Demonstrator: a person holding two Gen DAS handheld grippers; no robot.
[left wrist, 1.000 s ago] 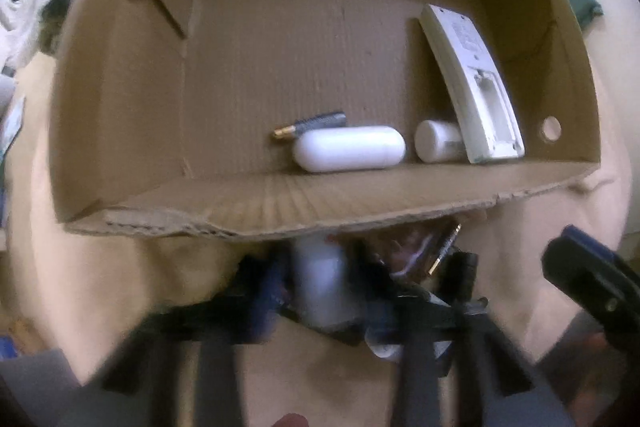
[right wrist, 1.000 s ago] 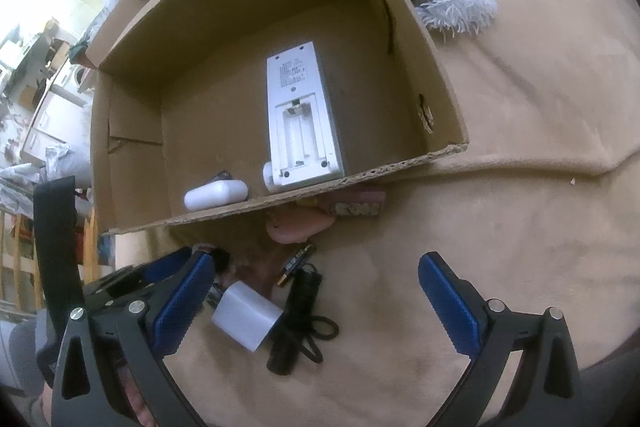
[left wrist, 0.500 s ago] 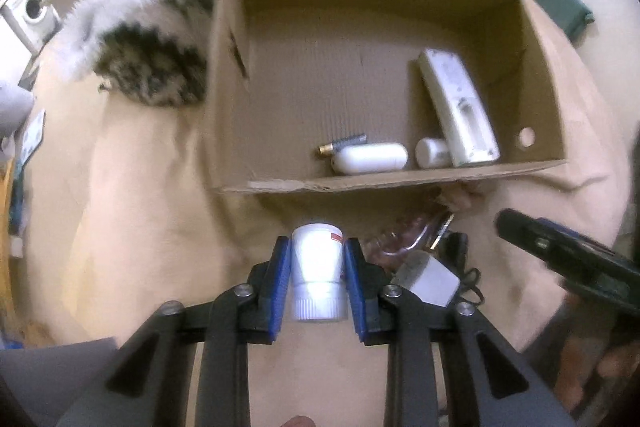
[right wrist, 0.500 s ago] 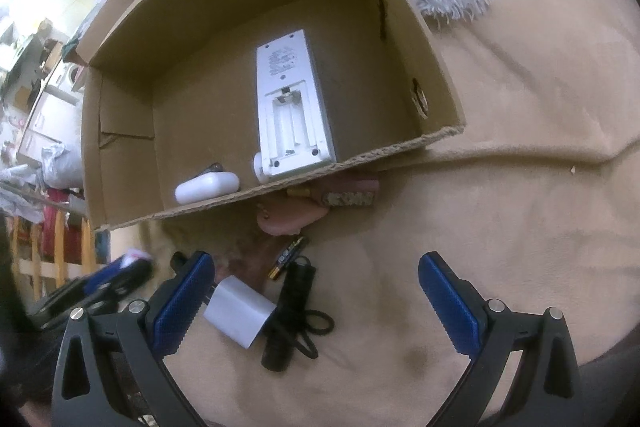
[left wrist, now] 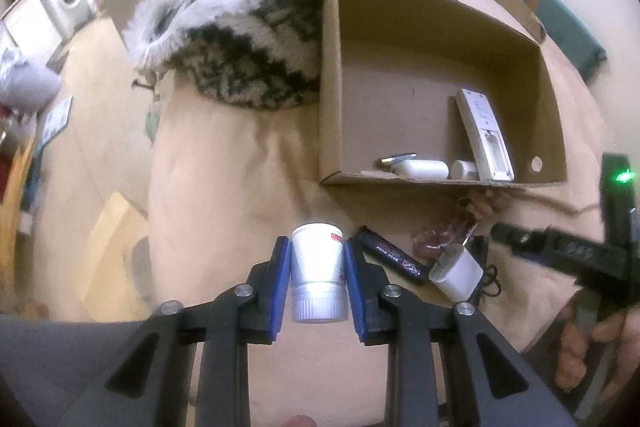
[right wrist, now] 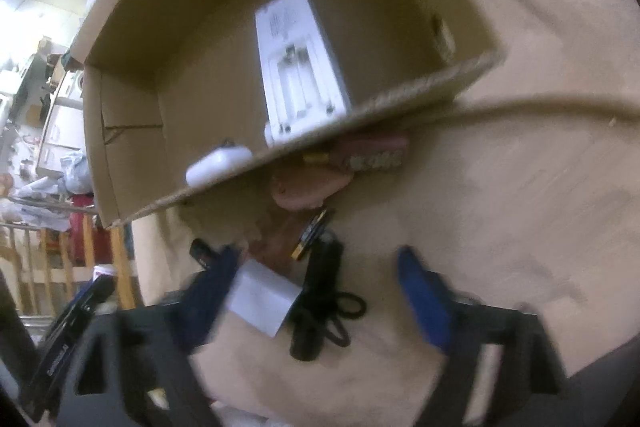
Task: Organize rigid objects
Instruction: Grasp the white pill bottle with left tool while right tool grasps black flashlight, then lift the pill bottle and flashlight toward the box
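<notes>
- The right gripper (right wrist: 320, 291) has just been closing. Its blue fingers (right wrist: 424, 301) are blurry.
- A white block (right wrist: 262, 301) and a black stick with a loop (right wrist: 320, 297) lie between them, not squeezed.
- Behind is a cardboard box (right wrist: 120, 131) holding a white remote (right wrist: 298, 67).
</notes>
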